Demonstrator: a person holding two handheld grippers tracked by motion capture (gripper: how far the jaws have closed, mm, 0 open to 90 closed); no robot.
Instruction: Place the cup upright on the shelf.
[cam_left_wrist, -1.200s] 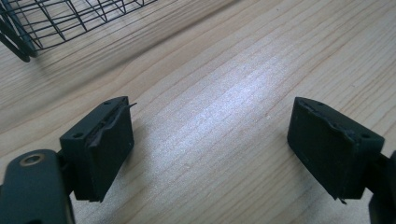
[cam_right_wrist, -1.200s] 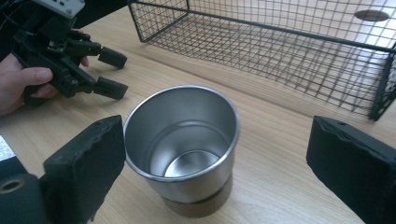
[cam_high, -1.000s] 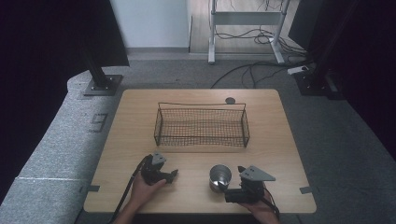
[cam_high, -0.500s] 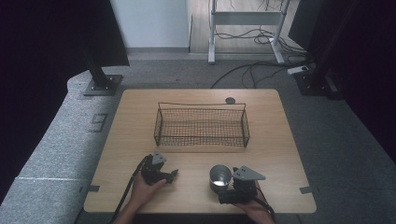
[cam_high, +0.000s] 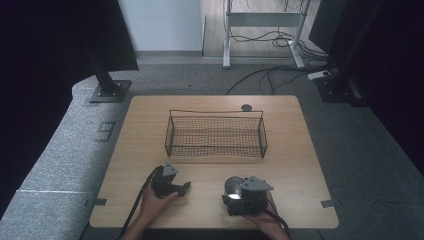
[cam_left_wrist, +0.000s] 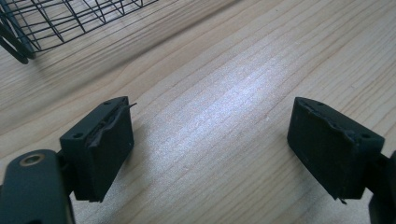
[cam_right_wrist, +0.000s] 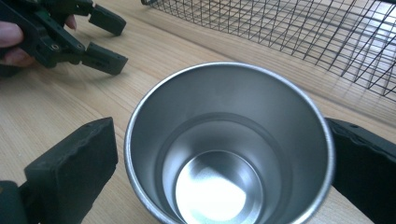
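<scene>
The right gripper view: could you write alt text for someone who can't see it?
A shiny, empty metal cup stands upright on a wooden table, between the two black jaws of the right claw, which flank its sides. Behind it is a black wire basket, and at upper left a hand holds the left claw, open.

The wire basket (cam_high: 216, 134) stands across the middle of the table (cam_high: 300, 165), walling off the far half at twelve o'clock from both grippers. Bare wood lies between the left gripper (cam_high: 181, 188) and the steel cup (cam_high: 233, 185), enough for a hand to pass. The cup fills the gap between the right gripper (cam_right_wrist: 219, 154) jaws, basket just beyond.
</scene>
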